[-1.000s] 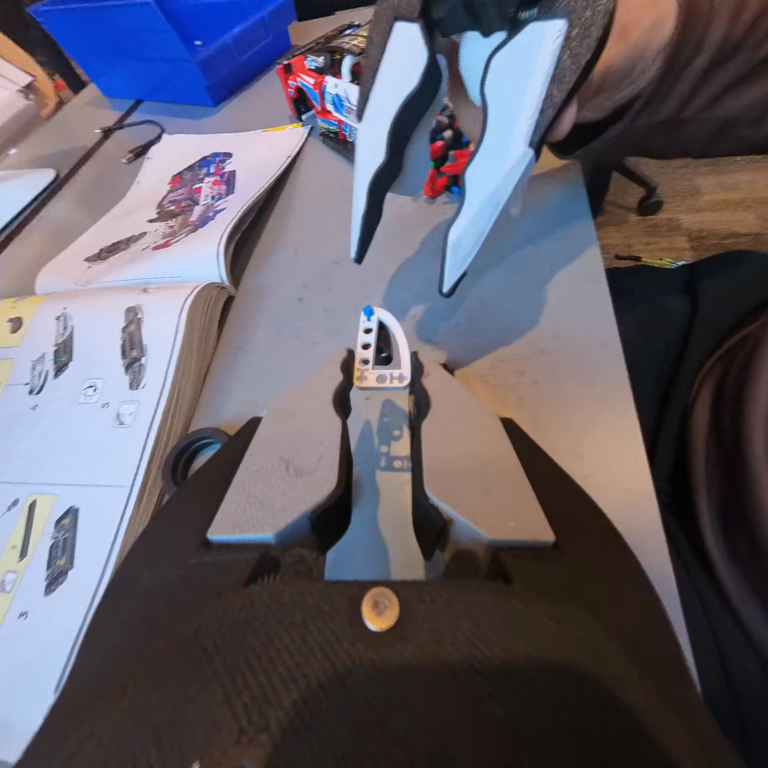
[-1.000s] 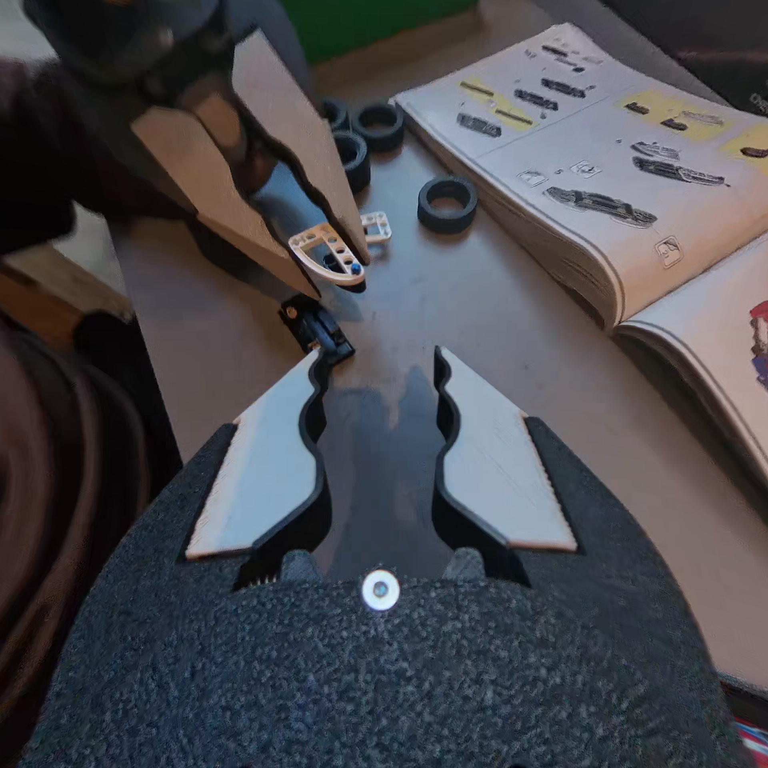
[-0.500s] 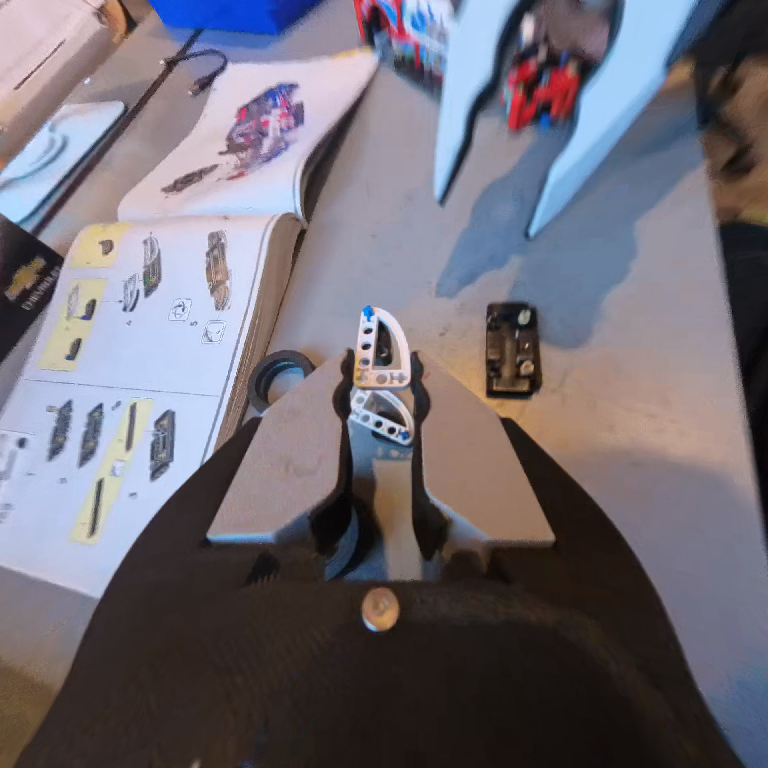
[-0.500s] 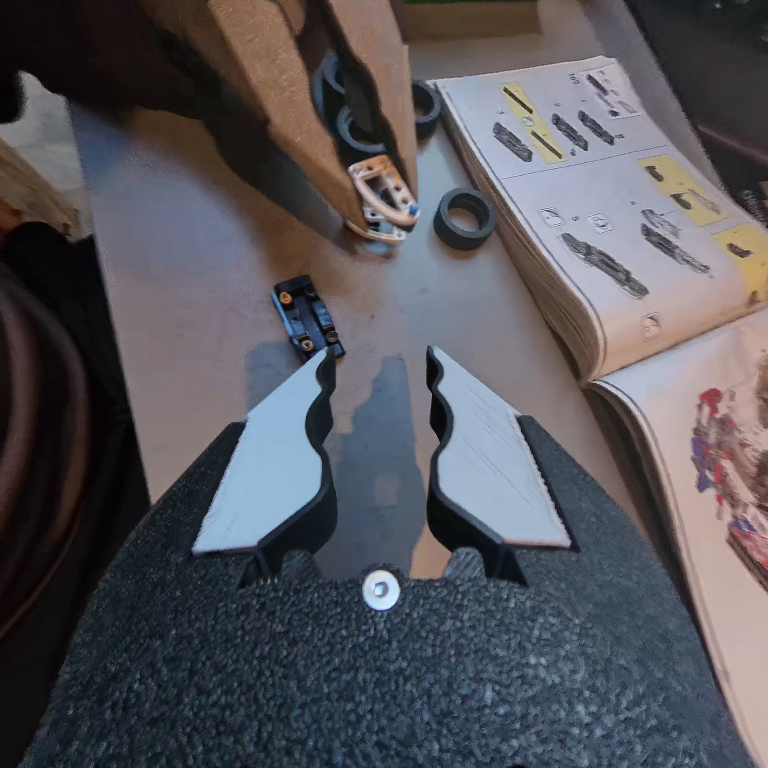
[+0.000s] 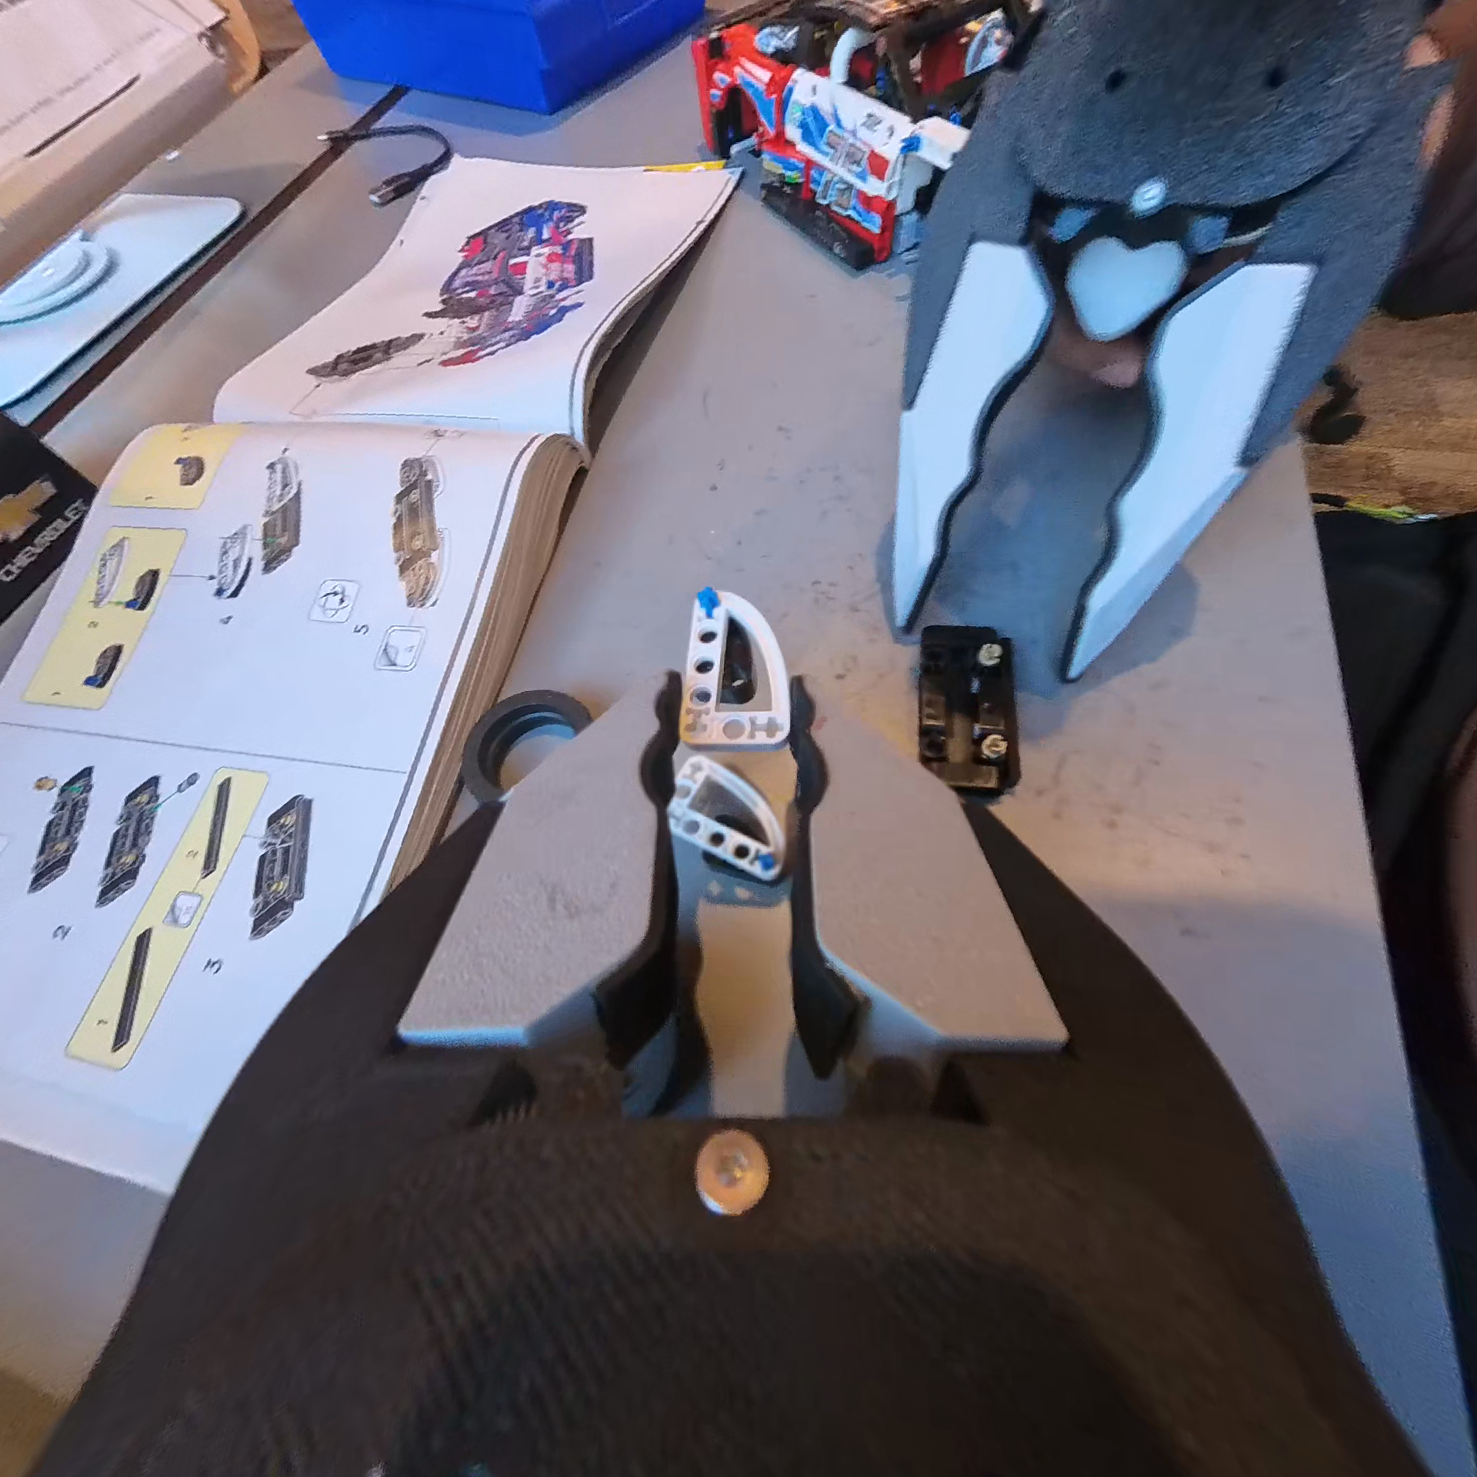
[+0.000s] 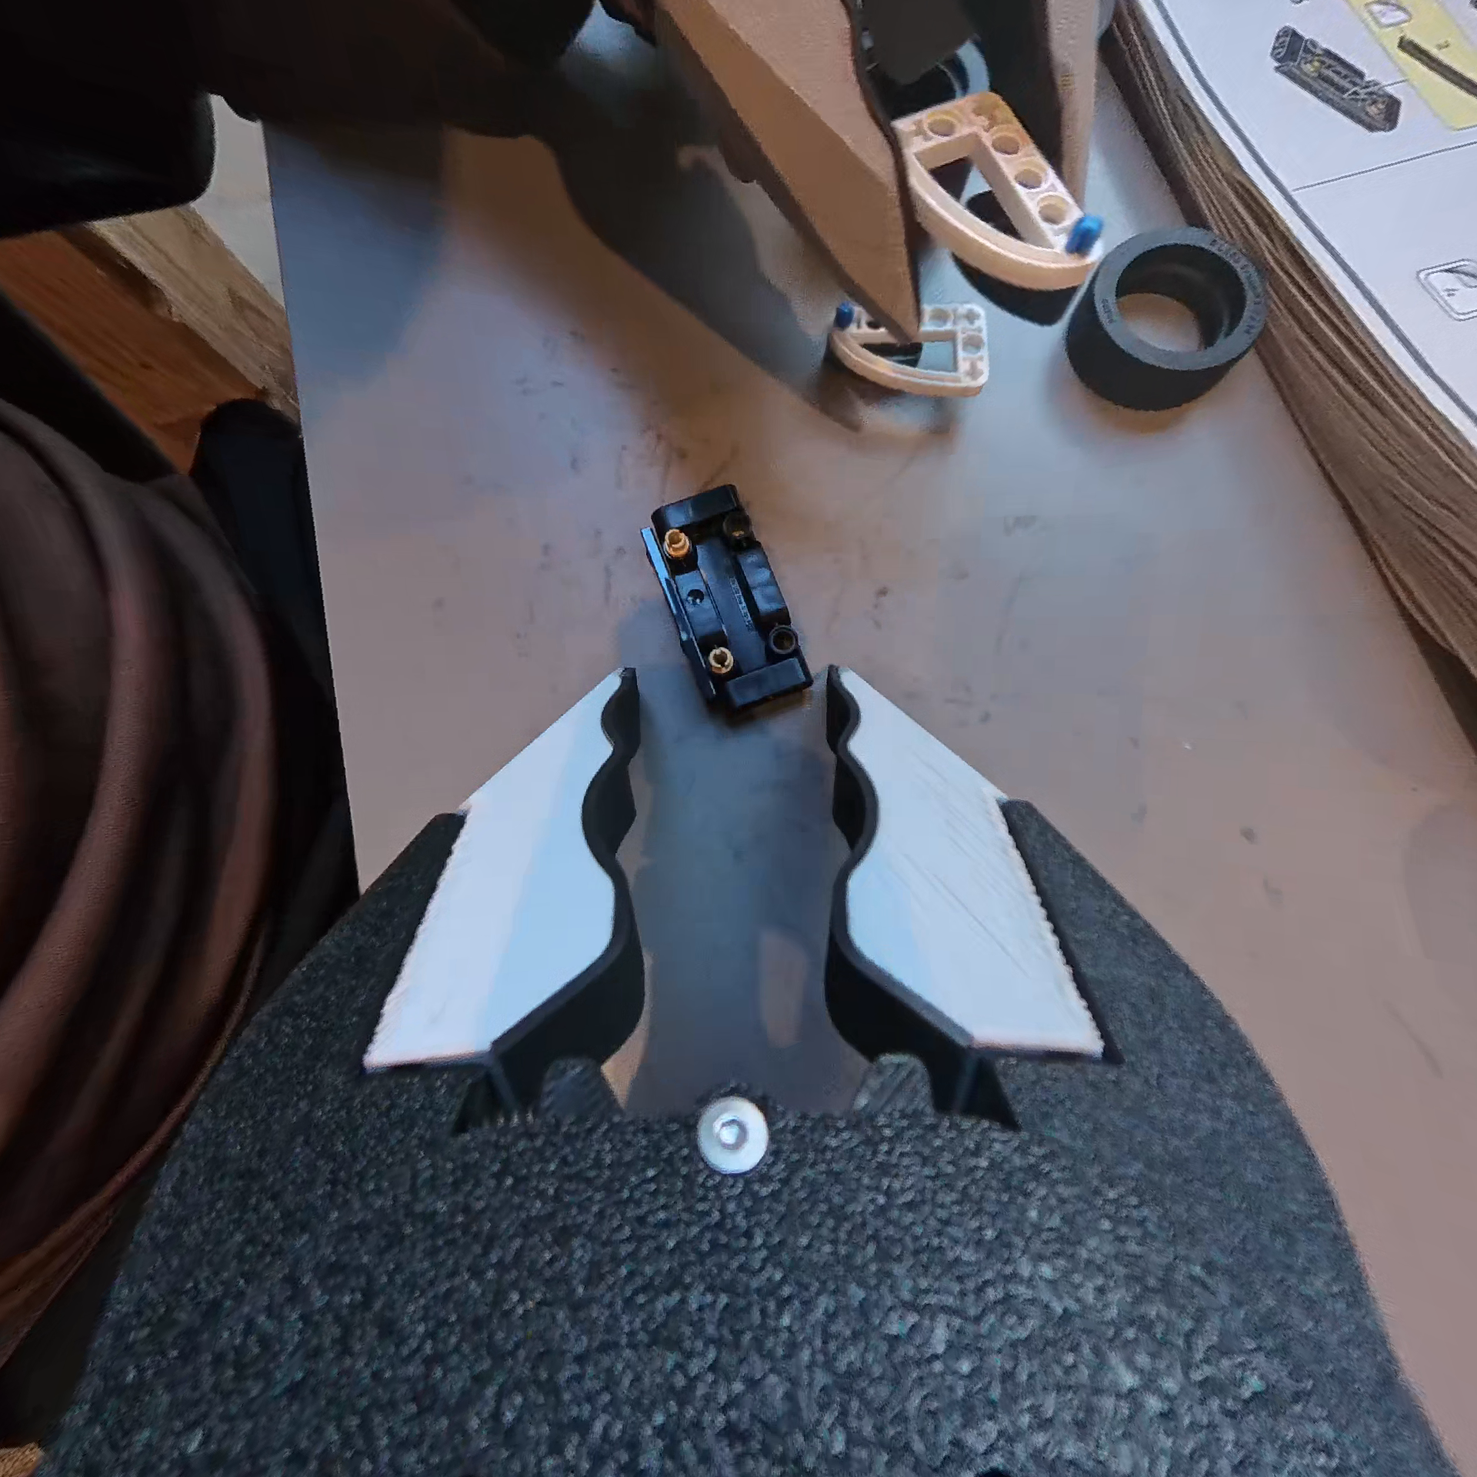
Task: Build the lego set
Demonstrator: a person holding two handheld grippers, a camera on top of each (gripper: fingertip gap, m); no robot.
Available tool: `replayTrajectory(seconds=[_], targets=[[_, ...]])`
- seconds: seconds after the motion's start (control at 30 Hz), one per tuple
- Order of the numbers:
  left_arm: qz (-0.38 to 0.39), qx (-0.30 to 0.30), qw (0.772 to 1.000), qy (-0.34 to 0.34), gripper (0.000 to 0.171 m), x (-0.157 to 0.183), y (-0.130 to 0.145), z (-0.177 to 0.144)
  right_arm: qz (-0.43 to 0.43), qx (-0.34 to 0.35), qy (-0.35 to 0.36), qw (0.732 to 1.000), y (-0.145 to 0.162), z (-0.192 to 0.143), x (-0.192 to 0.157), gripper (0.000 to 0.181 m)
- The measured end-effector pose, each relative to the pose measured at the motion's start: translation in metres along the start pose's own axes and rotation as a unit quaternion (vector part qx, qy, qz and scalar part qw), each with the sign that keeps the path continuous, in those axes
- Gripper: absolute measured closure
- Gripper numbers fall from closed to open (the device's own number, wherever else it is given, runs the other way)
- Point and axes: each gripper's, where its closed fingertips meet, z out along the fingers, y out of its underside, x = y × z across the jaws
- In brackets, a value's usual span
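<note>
My left gripper [image 5: 731,687] is shut on a white curved lego beam [image 5: 739,726] with a blue pin and holds it above the grey table [image 5: 1159,919]. A second white curved beam [image 5: 719,831] lies on the table right under it. A black lego assembly [image 6: 723,611] with gold pins lies just ahead of my open, empty right gripper [image 6: 731,679], its near end level with the fingertips. In the left wrist view the right gripper [image 5: 987,647] stands tips-down just behind that assembly [image 5: 967,707]. The right wrist view also shows the held beam [image 6: 991,192] and the lying beam [image 6: 919,352].
An open instruction manual [image 5: 320,639] lies to the left, with a black tyre [image 5: 519,743] against its edge. A red, white and blue lego model [image 5: 823,184], a blue bin [image 5: 495,40] and a cable [image 5: 400,160] sit at the back. The table's edge [image 5: 1319,559] runs on the right. Some 9 centimetres of space lies between my two pairs of fingers.
My right gripper has come down and closer, so the black assembly now lies between its open tips. My left gripper, still holding the white beam, now hangs over the second beam.
</note>
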Motion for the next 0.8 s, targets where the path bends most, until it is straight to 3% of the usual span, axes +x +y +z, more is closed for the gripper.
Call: replayTrajectory(seconds=[0.23, 0.47, 0.8], targets=[[0.051, -0.015, 0.995, 0.085, 0.147, 0.041, 0.003, 0.008, -0.019, 0.036, 0.032, 0.999, -0.016, -0.019, 0.007, 0.145], [0.088, -0.021, 0.990, 0.111, 0.148, 0.069, 0.000, 0.018, -0.086, 0.037, 0.077, 0.993, -0.030, -0.022, 0.003, 0.136], [0.123, -0.013, 0.984, 0.129, 0.148, 0.085, -0.003, 0.017, -0.117, 0.022, 0.011, 0.993, -0.022, -0.014, -0.016, 0.143]])
